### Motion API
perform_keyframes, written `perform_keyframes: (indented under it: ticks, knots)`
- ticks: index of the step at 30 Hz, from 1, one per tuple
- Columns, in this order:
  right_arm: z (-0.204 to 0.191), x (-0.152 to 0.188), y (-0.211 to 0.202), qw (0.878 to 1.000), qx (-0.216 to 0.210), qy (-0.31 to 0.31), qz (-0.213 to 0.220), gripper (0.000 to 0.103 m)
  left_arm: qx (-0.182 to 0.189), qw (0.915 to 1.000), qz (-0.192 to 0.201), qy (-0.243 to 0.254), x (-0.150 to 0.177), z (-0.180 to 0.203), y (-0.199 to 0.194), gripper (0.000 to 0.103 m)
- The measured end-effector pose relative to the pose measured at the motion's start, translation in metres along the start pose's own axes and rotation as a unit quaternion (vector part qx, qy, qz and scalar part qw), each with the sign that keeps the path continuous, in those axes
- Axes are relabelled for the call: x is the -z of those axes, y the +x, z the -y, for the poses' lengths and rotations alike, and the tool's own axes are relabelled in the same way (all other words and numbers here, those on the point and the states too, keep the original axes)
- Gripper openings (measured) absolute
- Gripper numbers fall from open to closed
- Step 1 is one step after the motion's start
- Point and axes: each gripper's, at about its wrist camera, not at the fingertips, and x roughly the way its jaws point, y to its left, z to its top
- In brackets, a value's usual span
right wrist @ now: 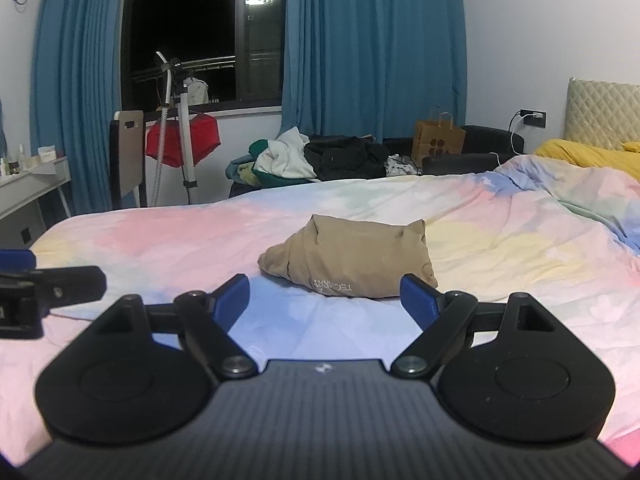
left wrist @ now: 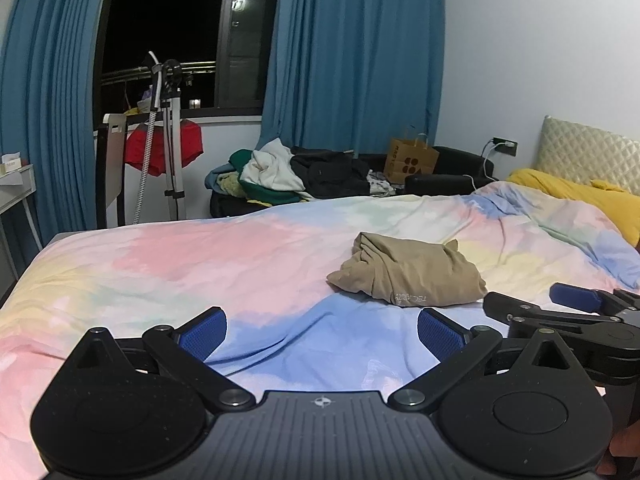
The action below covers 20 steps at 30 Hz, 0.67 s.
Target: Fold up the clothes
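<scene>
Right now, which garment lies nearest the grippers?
The tan bundle, alone on the pastel bedspread just ahead of the right gripper; the other clothes are piled beyond the bed.

- Right gripper (left wrist: pixel 576 300) cut off by the right edge in the left wrist view — only one blue pad showing.
- Left gripper (right wrist: pixel 24 268) cropped at the left edge in the right wrist view.
- Print on the tan garment (right wrist: pixel 332 286) too small to read.

You face a bed (right wrist: pixel 160 240) under a pastel tie-dye cover, its quilted headboard (right wrist: pixel 600 116) at the right against a white wall (right wrist: pixel 540 32). Beyond it, blue curtains (right wrist: pixel 372 52) frame a dark night window (right wrist: pixel 184 20). A white desk (right wrist: pixel 32 184) stands at your left; a brown paper bag (right wrist: pixel 438 140) rests on a black sofa (right wrist: pixel 492 140).
</scene>
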Motion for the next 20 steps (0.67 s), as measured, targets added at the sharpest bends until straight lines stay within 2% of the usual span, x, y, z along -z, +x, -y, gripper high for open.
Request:
perform_keyframes:
  ticks: [20]
  knots:
    - [0.0031,0.0011,0.0002,1.000,0.003,0.003,-0.003,0.084,-0.019,0.9998,0.001,0.011,0.0049,0.0025,-0.0003,0.102]
